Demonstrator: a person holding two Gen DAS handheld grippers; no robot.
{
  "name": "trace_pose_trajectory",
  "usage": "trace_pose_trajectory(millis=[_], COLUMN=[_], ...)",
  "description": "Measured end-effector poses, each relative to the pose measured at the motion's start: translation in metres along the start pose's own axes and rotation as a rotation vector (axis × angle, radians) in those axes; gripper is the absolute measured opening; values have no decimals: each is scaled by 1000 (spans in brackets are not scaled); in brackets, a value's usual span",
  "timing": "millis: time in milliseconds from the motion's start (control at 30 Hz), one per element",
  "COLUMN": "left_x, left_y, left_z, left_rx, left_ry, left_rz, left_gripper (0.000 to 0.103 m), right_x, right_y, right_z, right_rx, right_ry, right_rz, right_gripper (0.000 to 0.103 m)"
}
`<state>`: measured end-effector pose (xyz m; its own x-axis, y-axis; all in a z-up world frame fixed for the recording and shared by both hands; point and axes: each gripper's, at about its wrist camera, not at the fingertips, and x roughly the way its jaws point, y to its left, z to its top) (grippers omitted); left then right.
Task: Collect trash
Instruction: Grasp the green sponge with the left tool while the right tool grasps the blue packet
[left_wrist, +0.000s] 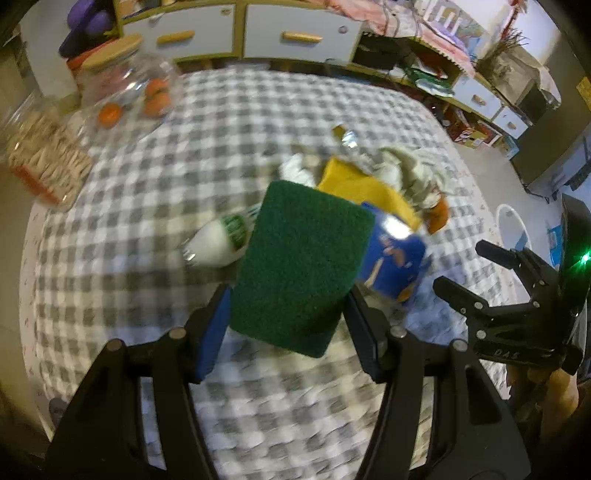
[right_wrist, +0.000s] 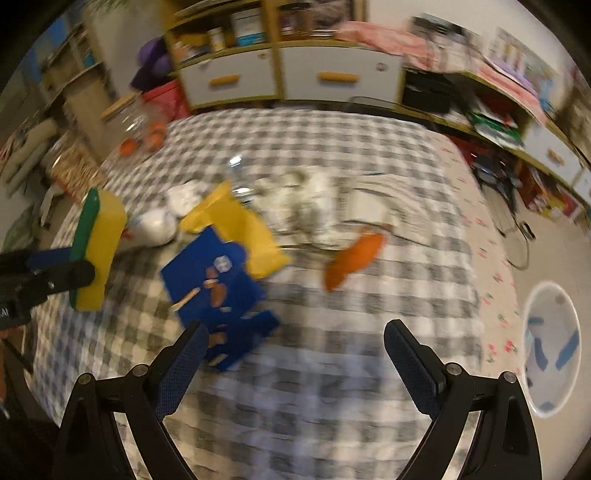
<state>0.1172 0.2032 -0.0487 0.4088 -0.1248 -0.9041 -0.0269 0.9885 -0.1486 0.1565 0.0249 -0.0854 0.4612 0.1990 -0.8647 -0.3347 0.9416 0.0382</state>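
My left gripper (left_wrist: 286, 306) is shut on a green-and-yellow sponge (left_wrist: 301, 264), held above the checked tablecloth (left_wrist: 155, 206); the sponge also shows at the left of the right wrist view (right_wrist: 98, 247). On the cloth lie a blue snack wrapper (right_wrist: 218, 288), a yellow wrapper (right_wrist: 236, 229), an orange peel (right_wrist: 352, 258), a white bottle with a green label (left_wrist: 221, 242), crumpled paper (right_wrist: 303, 206) and a foil scrap (left_wrist: 347, 138). My right gripper (right_wrist: 291, 350) is open and empty above the cloth, right of the blue wrapper; it also shows in the left wrist view (left_wrist: 469, 266).
Glass jars (left_wrist: 129, 88) with oranges and dry sticks stand at the table's far left. A white bin (right_wrist: 552, 343) with a liner sits on the floor to the right. Cabinets with drawers (left_wrist: 240, 33) line the back wall.
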Motion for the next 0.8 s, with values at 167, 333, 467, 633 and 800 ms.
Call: trace_pose_trajectory(millis=[167, 333, 467, 633, 800], left_x=[4, 4, 6, 7, 12], left_y=[17, 25, 33, 37, 33], left_z=[-10, -15, -16, -16, -14], left_rx=[-27, -30, -41, -45, -52], left_ry=[29, 39, 54, 60, 73], left_rz=[11, 15, 6, 3, 1], left_gripper=[62, 62, 62, 62, 62], right_x=[22, 42, 57, 57, 44], right_y=[33, 47, 47, 45, 39], right_z=[0, 2, 2, 6, 7], right_rx=[-119, -165, -176, -150, -122], right_ry=[31, 52, 78, 73, 67], right_rz=[-3, -36, -38, 14, 58], right_gripper=[97, 97, 96, 79, 74])
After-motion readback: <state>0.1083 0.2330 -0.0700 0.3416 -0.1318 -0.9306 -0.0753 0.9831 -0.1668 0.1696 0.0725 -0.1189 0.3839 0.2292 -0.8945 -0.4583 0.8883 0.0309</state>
